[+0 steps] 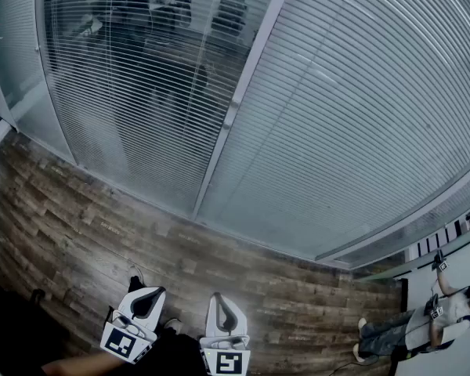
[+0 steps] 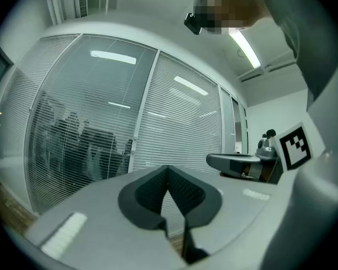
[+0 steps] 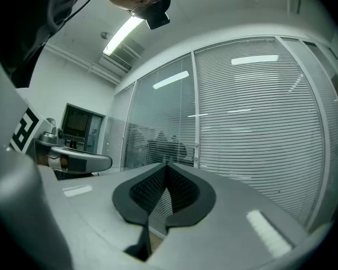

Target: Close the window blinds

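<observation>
A glass wall carries white slatted blinds. On the left pane the blinds (image 1: pixel 133 92) stand with slats open, and dark chairs show through them. The slats of the right pane's blinds (image 1: pixel 352 131) are turned shut and look solid white. A pale mullion (image 1: pixel 239 92) divides the two panes. My left gripper (image 1: pixel 158 291) and right gripper (image 1: pixel 218 296) are low in the head view, side by side above the floor and well short of the blinds. The left gripper (image 2: pixel 169 168) is shut with nothing held. The right gripper (image 3: pixel 166 165) is shut too, and empty.
Wood-plank floor (image 1: pixel 78 233) runs along the foot of the glass wall. A person (image 1: pixel 442 312) sits at the far right, holding other grippers. A dark monitor (image 3: pixel 78 122) stands at the left in the right gripper view. Ceiling lights reflect in the glass.
</observation>
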Demonstrator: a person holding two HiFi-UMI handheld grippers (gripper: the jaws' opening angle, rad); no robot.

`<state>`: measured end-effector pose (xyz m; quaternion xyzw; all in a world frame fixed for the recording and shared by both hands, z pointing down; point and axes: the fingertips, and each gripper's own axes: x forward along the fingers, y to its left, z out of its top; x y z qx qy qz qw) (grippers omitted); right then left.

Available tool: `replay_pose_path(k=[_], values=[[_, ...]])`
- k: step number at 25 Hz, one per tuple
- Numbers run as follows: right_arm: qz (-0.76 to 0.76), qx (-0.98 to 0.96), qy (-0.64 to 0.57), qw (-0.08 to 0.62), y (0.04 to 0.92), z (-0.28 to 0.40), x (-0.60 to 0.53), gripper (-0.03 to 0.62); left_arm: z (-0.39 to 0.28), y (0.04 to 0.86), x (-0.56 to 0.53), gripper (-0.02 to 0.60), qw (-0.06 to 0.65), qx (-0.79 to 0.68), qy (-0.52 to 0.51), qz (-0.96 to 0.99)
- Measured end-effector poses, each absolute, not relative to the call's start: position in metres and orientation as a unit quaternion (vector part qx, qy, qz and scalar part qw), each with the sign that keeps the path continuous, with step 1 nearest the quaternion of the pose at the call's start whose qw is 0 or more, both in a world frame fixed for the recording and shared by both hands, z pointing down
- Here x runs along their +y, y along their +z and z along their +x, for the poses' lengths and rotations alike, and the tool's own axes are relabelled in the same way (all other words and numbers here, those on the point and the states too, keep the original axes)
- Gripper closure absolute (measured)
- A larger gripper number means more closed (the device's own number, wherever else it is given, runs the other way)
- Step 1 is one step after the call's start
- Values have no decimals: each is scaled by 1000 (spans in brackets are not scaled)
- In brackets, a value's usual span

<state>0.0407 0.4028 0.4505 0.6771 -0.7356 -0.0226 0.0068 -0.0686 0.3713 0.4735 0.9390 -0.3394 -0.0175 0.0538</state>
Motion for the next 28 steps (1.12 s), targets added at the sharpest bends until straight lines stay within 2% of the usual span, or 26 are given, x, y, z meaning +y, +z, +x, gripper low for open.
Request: replay_pose_path(k=[9, 14, 28], values=[[686, -726, -38, 35, 454, 56, 401, 594, -75, 473, 379, 583, 46, -330, -40, 942], [679, -733, -36, 0, 446, 60, 405, 592, -75, 473, 372, 583, 53, -346, -39, 936], [693, -721, -14, 1, 463, 73, 399, 592, -70, 474, 370, 583, 44, -334, -32, 941]])
